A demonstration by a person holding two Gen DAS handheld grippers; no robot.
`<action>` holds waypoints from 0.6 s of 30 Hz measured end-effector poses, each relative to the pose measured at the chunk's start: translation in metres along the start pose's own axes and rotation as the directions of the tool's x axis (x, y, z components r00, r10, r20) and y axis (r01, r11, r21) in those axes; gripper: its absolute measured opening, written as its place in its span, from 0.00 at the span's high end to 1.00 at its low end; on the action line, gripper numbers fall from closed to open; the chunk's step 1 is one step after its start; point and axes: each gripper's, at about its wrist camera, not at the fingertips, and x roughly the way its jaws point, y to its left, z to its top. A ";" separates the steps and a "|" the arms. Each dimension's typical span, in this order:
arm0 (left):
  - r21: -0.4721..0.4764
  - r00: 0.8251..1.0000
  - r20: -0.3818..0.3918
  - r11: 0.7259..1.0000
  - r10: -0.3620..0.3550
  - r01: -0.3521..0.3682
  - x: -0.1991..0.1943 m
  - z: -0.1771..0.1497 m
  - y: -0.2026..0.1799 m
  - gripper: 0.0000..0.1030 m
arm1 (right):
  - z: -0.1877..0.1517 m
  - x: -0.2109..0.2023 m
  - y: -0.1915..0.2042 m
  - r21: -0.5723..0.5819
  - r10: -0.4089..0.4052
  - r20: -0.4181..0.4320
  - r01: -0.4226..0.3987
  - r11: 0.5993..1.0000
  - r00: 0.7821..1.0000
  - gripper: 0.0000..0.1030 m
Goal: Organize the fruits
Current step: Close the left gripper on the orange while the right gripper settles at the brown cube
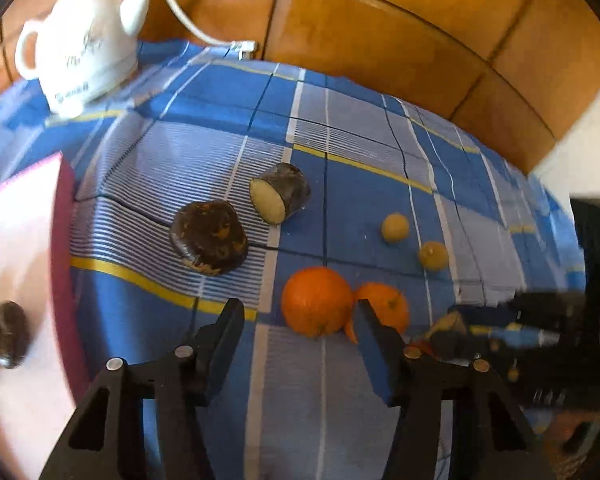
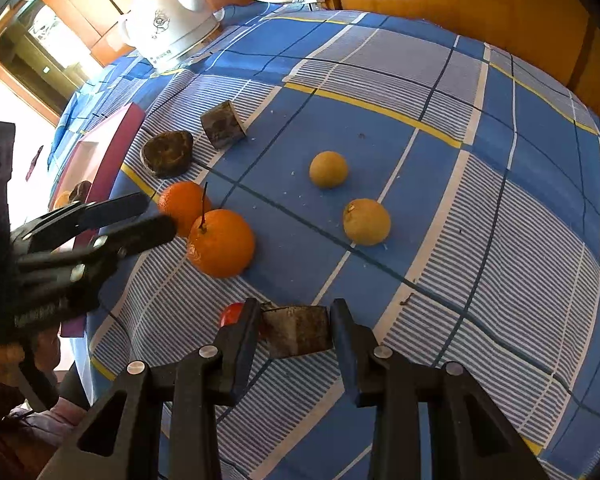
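Observation:
My left gripper (image 1: 299, 310) is open and points down at the table, its tips flanking the near side of an orange (image 1: 317, 300). A second orange (image 1: 384, 305) touches the first, half hidden behind the right finger. In the right wrist view the left gripper (image 2: 156, 216) reaches in beside both oranges (image 2: 222, 242). My right gripper (image 2: 296, 308) is shut on a dark-skinned fruit chunk (image 2: 296, 330). A small red fruit (image 2: 232, 314) peeks out behind its left finger. Two more dark chunks (image 1: 208, 236) (image 1: 280, 192) and two small yellow fruits (image 1: 395, 227) (image 1: 433, 255) lie farther out.
A blue checked cloth (image 2: 480, 160) covers the table. A white kettle (image 1: 80, 48) with its cord stands at the far left corner. A pink-sided box (image 1: 62, 240) at the left edge holds another dark chunk (image 1: 8, 334). Wooden panelling runs behind the table.

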 end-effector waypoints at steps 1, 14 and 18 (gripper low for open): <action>-0.015 1.000 -0.003 1.000 -0.009 0.009 0.003 0.002 0.001 0.45 | 0.000 0.000 0.000 0.000 0.000 0.000 0.000 1.000 1.000 0.65; -0.077 0.995 -0.010 0.992 -0.098 0.097 0.016 0.005 0.012 0.62 | 0.000 0.000 0.004 -0.032 -0.011 0.012 0.012 0.999 1.000 0.66; -0.074 0.995 0.018 0.992 -0.102 0.103 -0.003 -0.002 0.016 0.62 | 0.001 0.000 0.002 -0.023 -0.004 0.014 0.004 1.000 1.000 0.66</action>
